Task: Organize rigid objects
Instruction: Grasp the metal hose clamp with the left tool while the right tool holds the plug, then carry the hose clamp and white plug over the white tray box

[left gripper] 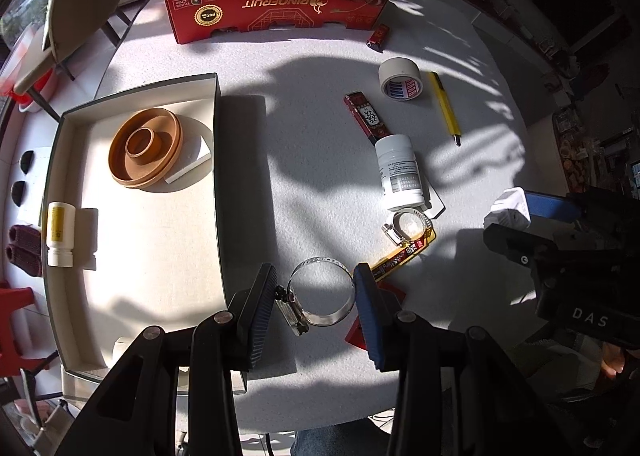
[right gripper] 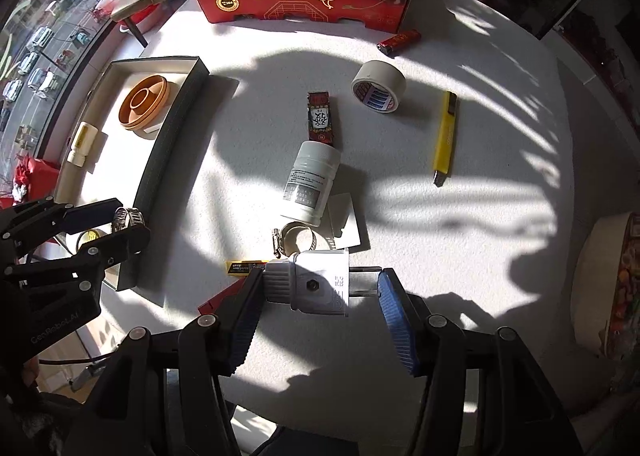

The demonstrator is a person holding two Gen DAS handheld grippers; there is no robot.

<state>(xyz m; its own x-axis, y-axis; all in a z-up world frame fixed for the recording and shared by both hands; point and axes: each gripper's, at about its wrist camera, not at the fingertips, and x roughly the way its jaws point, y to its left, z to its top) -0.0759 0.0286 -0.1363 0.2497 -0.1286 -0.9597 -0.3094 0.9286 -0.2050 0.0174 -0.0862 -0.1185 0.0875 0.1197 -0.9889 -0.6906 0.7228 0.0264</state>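
My left gripper (left gripper: 316,288) is shut on a large metal hose clamp (left gripper: 322,292), held just right of the open white box (left gripper: 216,175); it also shows in the right wrist view (right gripper: 128,219). The box holds a brown round dish (left gripper: 146,145) and a small white bottle (left gripper: 60,234). My right gripper (right gripper: 320,288) is shut on a white plug adapter (right gripper: 316,282), gripped by its ribbed end and prongs. On the table lie a white pill bottle (right gripper: 310,187), a small hose clamp (right gripper: 296,238), a tape roll (right gripper: 378,85), a yellow utility knife (right gripper: 445,139), a red packet (right gripper: 322,117) and a lighter (right gripper: 400,41).
A red RINOFRUIT cardboard box (left gripper: 276,7) with items inside stands at the table's far edge. A yellow-red stick packet (left gripper: 400,256) and a white card (right gripper: 346,223) lie near the small clamp. A round tin (right gripper: 608,284) sits at the right edge.
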